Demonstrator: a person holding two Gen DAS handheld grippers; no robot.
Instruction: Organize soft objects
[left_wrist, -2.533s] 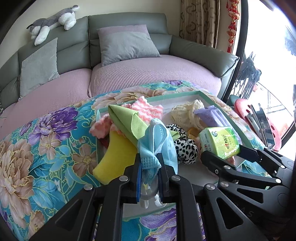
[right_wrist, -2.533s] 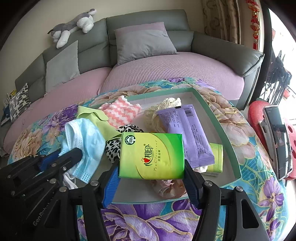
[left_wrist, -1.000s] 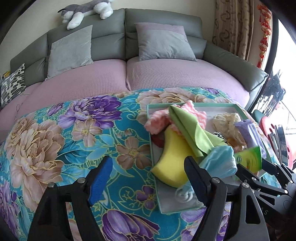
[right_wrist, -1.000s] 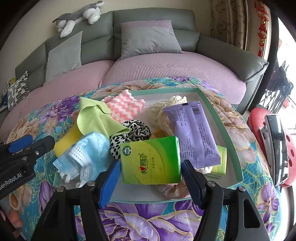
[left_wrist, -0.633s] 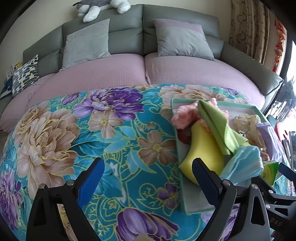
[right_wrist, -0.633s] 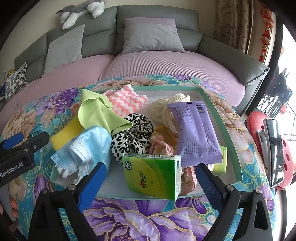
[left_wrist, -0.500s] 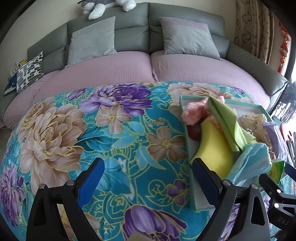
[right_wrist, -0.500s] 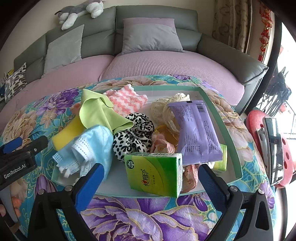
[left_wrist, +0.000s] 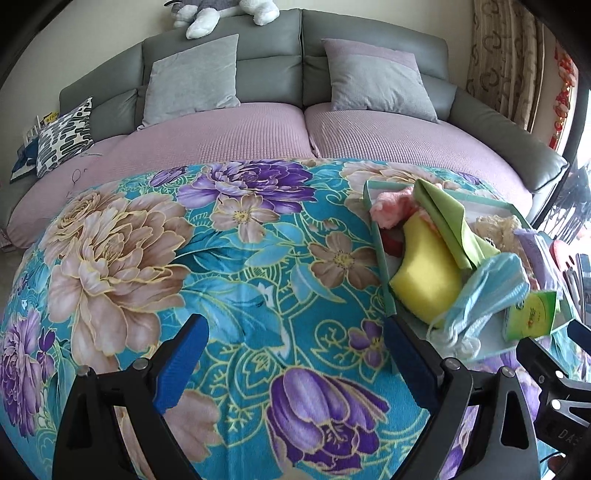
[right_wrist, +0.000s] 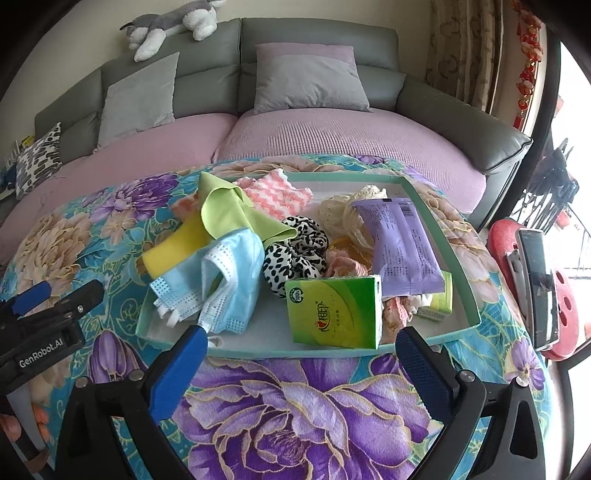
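**A:** Soft objects: where's everything sitting right now?

**B:** All piled in the teal tray, straight ahead of my right fingers. The green tissue pack stands just past those fingertips, inside the tray's near rim. The blue face mask is beyond my right hand's left finger, draped over the tray's near-left corner. Behind them: leopard scrunchie, lime cloth over the yellow sponge, pink-white knit cloth, and the purple wipes pack leaning at the far right.

**A:** Holding any of it?

**B:** Nope. Both pairs of fingers spread wide within the last second, nothing between them. My left fingers are over bare floral blanket, with the tray off to their right, and the mask sits just past the right fingertip.

**A:** Is the surface a bench?

**B:** Can't tell, the blanket covers it. Sofa behind.
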